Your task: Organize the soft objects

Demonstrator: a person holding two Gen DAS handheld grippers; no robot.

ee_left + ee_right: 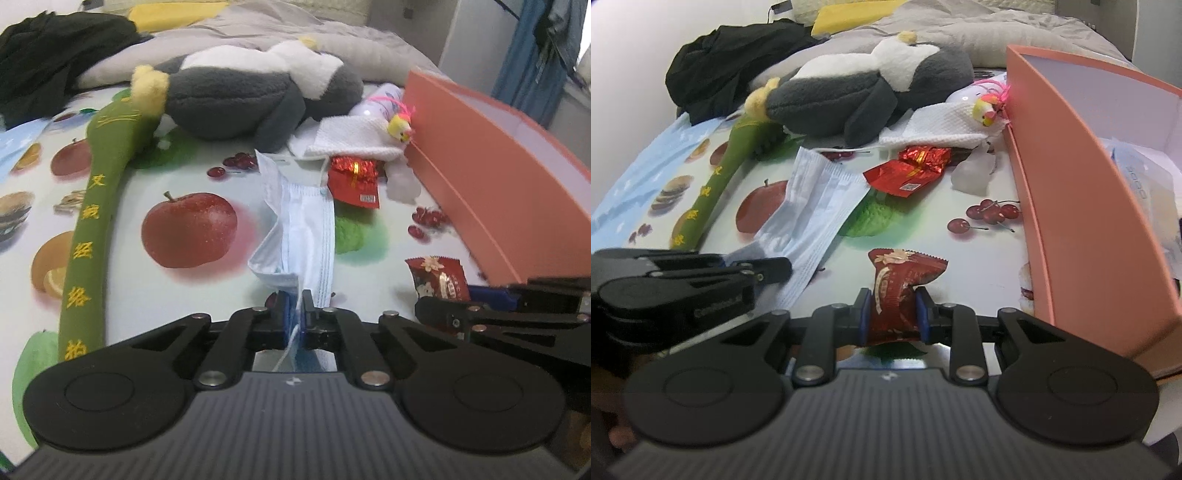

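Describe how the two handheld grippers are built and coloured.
Both match. The left gripper and right gripper have matte black linkage arms with silver pivot pins, two round black discs at the base, and a ribbed dark grey body bearing a small pale logo. The jaws carry blue pads. No cables or sleeves show.

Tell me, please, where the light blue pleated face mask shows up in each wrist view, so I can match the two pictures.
Left wrist view: the light blue pleated face mask stands centre, near end pinched in the left gripper.
Right wrist view: the mask lies left of centre, running to the left gripper at the left edge.
Shared landmark: the printed red apple just left of the mask.
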